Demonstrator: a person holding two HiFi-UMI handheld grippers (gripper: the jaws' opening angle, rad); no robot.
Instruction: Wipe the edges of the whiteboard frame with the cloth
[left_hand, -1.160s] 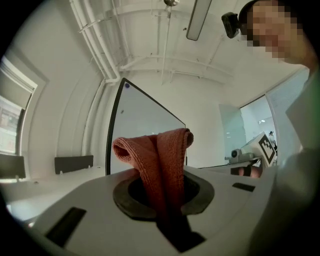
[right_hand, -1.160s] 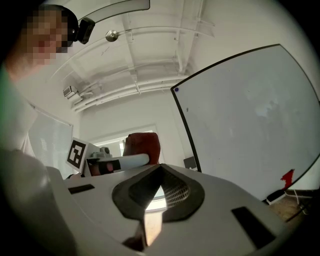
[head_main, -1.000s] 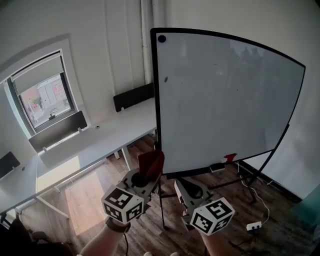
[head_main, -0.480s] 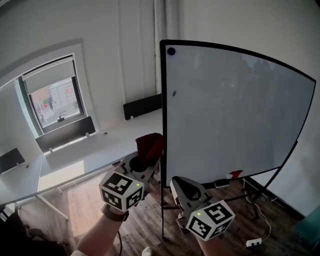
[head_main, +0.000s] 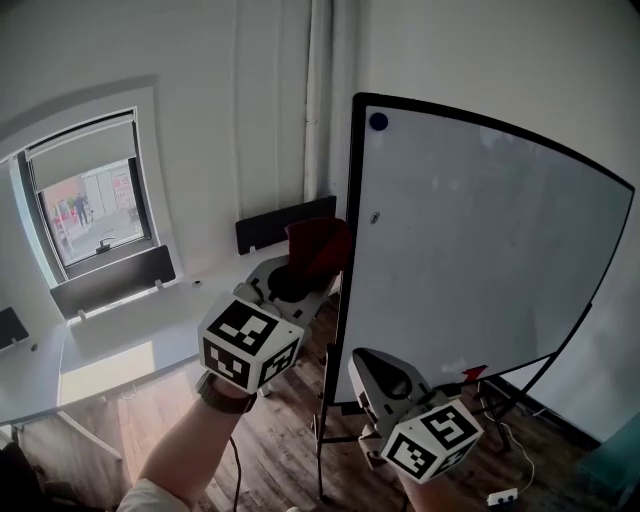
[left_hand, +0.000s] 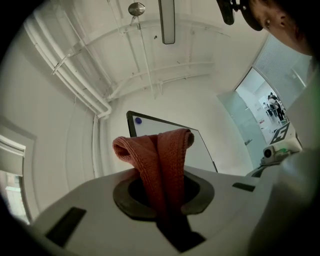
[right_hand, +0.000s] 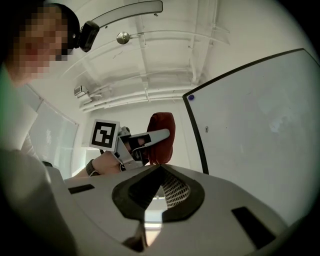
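Fingers of left gripper clamp the cloth beside the whiteboard frame's left edge.
Right gripper, lower centre, is pinched together, empty.

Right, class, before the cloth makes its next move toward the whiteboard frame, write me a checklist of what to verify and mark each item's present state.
1. Cloth clamped in the left gripper: ok, the jaws are shut on it.
2. Cloth reaching past the jaw tips: ok, a folded bundle stands out.
3. Cloth on the whiteboard frame: not ok, the right gripper view shows a gap beside the left edge.
4. Right gripper out of the way: ok, it is low, shut and empty.
5. Dirt on the frame: cannot tell.
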